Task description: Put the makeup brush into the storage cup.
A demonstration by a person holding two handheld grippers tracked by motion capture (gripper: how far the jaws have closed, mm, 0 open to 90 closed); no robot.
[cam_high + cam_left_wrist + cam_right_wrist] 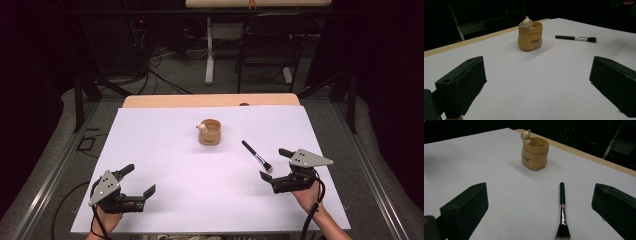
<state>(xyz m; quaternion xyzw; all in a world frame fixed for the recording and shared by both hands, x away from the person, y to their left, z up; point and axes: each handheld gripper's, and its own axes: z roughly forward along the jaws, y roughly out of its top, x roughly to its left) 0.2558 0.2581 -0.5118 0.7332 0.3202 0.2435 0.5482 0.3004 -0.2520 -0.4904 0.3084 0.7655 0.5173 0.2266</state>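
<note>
Tongs, left and right, wide open, empty.

Tan pot — dark script on side — not readable.

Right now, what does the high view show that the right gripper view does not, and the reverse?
High view alone: both grippers, left gripper and right gripper, jaws apart, plus a chair beyond the table. Right gripper view alone: dark lettering on the pot's side. Both: the tan pot with its small bear figure, and the brush lying flat on the white table.
</note>
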